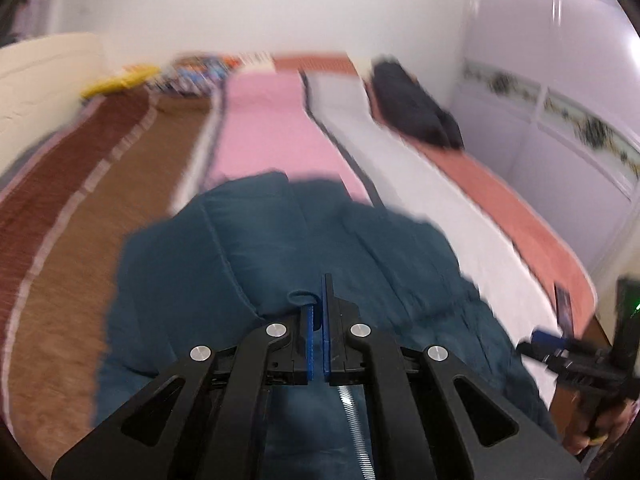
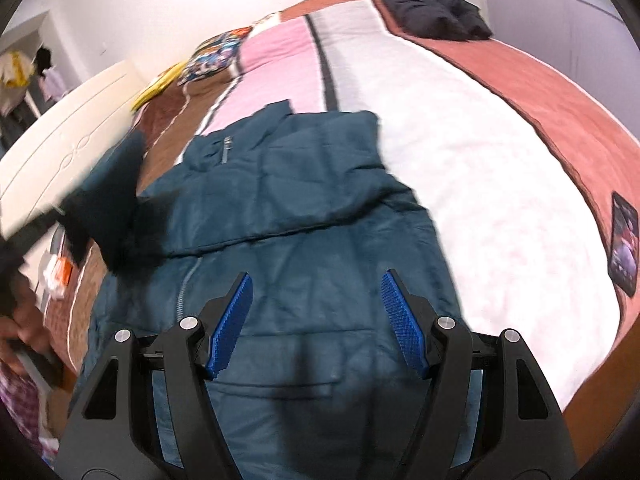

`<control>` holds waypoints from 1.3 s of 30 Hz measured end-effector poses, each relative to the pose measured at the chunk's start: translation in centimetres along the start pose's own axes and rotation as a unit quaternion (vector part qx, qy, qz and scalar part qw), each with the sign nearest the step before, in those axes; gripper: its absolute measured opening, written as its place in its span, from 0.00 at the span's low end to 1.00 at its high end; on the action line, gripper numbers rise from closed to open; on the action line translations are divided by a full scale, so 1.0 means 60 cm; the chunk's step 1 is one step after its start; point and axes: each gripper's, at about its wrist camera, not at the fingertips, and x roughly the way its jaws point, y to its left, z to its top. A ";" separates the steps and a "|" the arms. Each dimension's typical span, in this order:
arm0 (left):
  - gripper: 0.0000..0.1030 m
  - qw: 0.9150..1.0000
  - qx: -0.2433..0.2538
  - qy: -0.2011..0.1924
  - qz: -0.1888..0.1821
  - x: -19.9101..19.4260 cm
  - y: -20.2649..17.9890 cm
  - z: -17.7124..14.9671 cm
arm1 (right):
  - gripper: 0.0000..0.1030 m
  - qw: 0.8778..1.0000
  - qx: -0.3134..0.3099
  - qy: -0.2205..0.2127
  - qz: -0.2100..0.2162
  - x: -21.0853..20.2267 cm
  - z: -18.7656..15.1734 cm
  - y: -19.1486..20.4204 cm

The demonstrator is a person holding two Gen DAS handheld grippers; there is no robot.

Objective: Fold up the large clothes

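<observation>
A dark teal padded jacket (image 2: 304,208) lies on the striped bed, one sleeve folded across its chest; it also shows in the left wrist view (image 1: 280,248). My left gripper (image 1: 319,300) is shut on a fold of the jacket's edge, with fabric pinched between the blue pads. It appears as a dark blur at the jacket's left side in the right wrist view (image 2: 116,216). My right gripper (image 2: 316,292) is open and empty, hovering above the jacket's lower part near a pocket flap. It shows at the right edge of the left wrist view (image 1: 540,338).
The bed cover (image 2: 460,168) has brown, pink, white and terracotta stripes. A black folded garment (image 2: 432,8) lies at the far end. A phone (image 2: 624,240) lies at the right bed edge. A colourful pillow (image 2: 212,56) and yellow item are near the white headboard (image 2: 60,140).
</observation>
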 end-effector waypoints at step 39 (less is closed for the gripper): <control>0.61 0.984 -0.170 0.029 0.051 -0.194 0.185 -0.244 | 0.65 0.858 -0.505 -0.050 -0.075 0.233 -0.140 0.504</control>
